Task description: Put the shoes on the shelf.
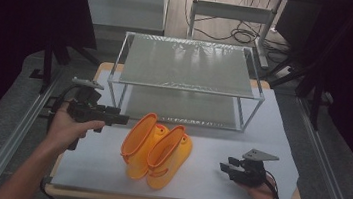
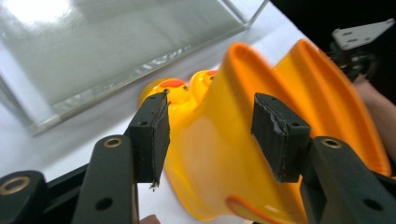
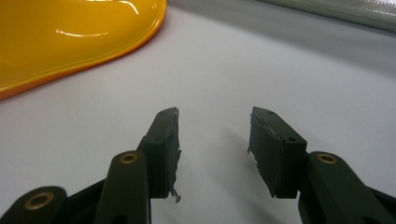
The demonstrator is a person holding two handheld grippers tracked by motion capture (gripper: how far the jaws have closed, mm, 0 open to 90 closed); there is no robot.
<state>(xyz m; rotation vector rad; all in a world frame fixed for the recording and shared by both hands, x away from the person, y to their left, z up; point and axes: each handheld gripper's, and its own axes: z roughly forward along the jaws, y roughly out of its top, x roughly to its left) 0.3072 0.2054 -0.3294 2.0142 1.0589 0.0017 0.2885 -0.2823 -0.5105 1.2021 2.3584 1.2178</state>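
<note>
Two glossy orange-yellow rain boots stand side by side on the white sheet, the left boot point(image 1: 138, 143) touching the right boot point(image 1: 170, 154). My left gripper point(image 1: 122, 119) hovers just left of the left boot's top rim, jaws open and pointing right. In the left gripper view, the left gripper point(image 2: 211, 116) frames that boot's shaft point(image 2: 215, 154) beyond its pads, which do not press on it; the second boot point(image 2: 322, 93) stands behind. My right gripper point(image 1: 226, 165) rests low at the front right, apart from the boots. The right gripper point(image 3: 214, 130) is open over bare sheet, with a boot's side point(image 3: 70, 37) at the upper left.
A two-level rack point(image 1: 188, 70) with frosted shelves and a thin metal frame stands behind the boots. The white sheet point(image 1: 271, 135) covers the wooden table. Metal rails run along both sides, and cables point(image 1: 242, 35) lie on the floor beyond.
</note>
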